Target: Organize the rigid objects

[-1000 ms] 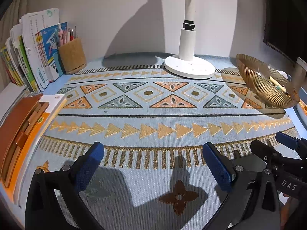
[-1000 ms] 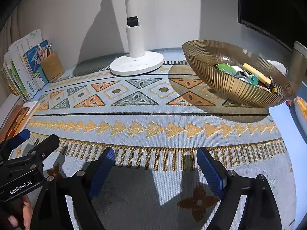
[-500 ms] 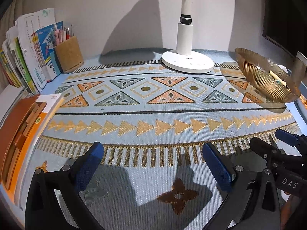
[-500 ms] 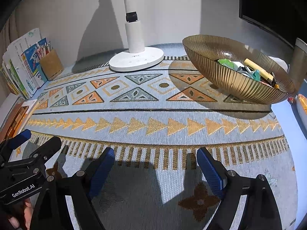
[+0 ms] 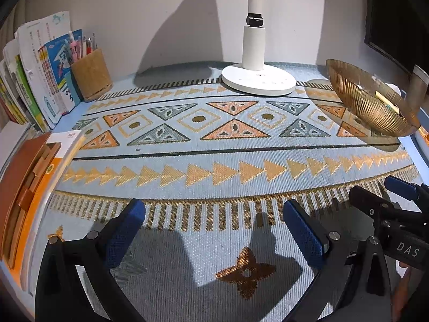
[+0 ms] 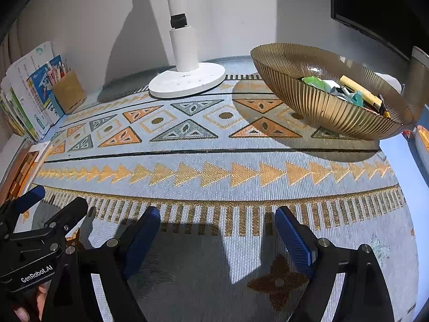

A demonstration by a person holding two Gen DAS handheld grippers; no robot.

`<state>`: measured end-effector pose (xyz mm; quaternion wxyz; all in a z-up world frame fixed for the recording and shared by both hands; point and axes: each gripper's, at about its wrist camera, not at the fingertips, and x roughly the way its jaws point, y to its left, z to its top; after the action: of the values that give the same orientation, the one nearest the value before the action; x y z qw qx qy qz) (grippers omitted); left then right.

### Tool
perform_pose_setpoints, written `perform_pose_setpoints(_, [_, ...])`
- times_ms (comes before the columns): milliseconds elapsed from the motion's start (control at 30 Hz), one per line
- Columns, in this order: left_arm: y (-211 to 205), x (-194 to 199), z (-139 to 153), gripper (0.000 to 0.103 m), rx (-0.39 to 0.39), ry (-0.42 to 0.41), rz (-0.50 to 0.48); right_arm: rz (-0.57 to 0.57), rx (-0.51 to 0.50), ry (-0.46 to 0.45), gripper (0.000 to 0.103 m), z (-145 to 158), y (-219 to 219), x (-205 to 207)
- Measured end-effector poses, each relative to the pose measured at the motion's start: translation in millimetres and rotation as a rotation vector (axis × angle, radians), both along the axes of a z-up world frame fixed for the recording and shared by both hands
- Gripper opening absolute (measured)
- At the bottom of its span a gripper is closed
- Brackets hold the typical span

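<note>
Both cameras have shifted slightly; nothing on the mat (image 5: 214,155) moved. Left gripper (image 5: 214,230) and right gripper (image 6: 217,233) hover near its front edge, jaws wide, empty. Small items sit in the gold bowl (image 6: 316,107) at the back right corner; approach over its rim, right gripper first.

The cloth (image 5: 214,158) is pale blue, woven with rows of gold triangles, a fringe of gold and black bars, orange and grey triangles, and brown four-petal motifs. The lamp base (image 6: 187,81) is white. The ribbed bowl (image 6: 321,107) shines gold, with green, teal and yellow bits inside. The pen cup (image 5: 91,76) is cork-tan. Both grippers are black with blue pads (image 5: 301,232).
</note>
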<state>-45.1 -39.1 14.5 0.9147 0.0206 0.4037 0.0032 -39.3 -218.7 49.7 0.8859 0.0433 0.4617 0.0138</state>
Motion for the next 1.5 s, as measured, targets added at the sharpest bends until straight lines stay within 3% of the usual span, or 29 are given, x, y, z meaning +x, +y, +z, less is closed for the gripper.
perform_pose_setpoints(833, [-2, 6, -7, 0.102, 0.017, 0.053, 0.0, -0.009, 0.008, 0.023, 0.087, -4, -2, 3])
perform_pose_setpoints(1033, [-2, 14, -14, 0.103, 0.032, 0.108, 0.008, -0.009, -0.012, 0.033, 0.087, -6, 0, 5])
perform_pose_setpoints(1100, [3, 16, -16, 0.103, -0.001, 0.123, 0.013, -0.007, -0.016, 0.034, 0.087, -6, 1, 5])
perform_pose_setpoints(1167, [10, 18, -19, 0.103, -0.05, 0.143, 0.016, -0.004, -0.014, 0.037, 0.088, -6, 1, 6])
perform_pose_setpoints(1300, [11, 20, -19, 0.103, -0.046, 0.141, 0.015, 0.039, -0.04, 0.074, 0.102, -11, 9, 11])
perform_pose_setpoints(1500, [10, 17, -19, 0.103, -0.046, 0.13, 0.019, 0.053, -0.088, 0.098, 0.103, -15, 16, 14])
